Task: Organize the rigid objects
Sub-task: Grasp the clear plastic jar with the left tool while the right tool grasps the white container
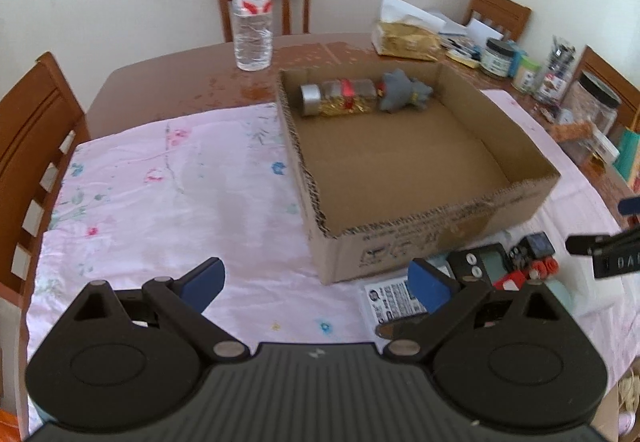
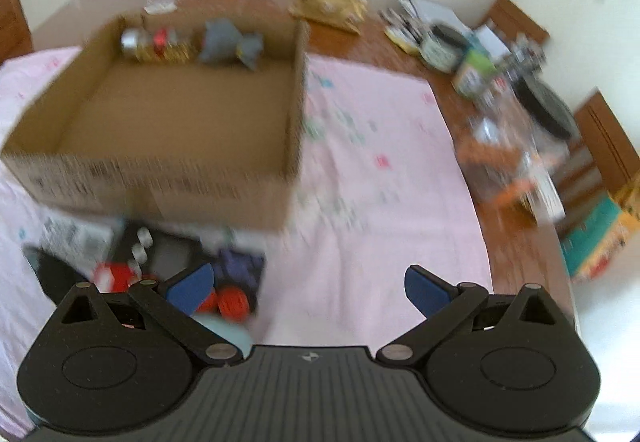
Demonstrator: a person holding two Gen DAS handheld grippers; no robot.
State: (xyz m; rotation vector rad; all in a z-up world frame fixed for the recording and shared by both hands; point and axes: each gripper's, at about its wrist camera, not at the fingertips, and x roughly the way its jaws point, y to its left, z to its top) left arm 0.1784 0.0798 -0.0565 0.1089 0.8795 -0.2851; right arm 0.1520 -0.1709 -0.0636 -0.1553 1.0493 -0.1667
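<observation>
An open cardboard box (image 1: 440, 242) (image 2: 160, 181) stands on a pink flowered cloth (image 1: 160, 181). Inside, at its far wall, lie a silver-capped jar with gold and red filling (image 1: 340, 97) (image 2: 154, 43) and a grey toy (image 1: 404, 89) (image 2: 232, 41). In front of the box lie a black device with white buttons (image 1: 476, 262) (image 2: 160, 250), a red and dark toy truck (image 1: 528, 262) (image 2: 232, 290) and a printed white pack (image 1: 394, 300) (image 2: 72, 236). My left gripper (image 1: 316, 282) is open and empty above the cloth. My right gripper (image 2: 308, 288) is open and empty, right of the toys; its view is blurred.
A water bottle (image 1: 253, 9) stands behind the box. Jars, a gold packet (image 1: 408, 37) and papers crowd the table's right side (image 2: 500, 101). Wooden chairs (image 1: 36, 145) surround the table. The right gripper's finger shows in the left wrist view (image 1: 608, 246).
</observation>
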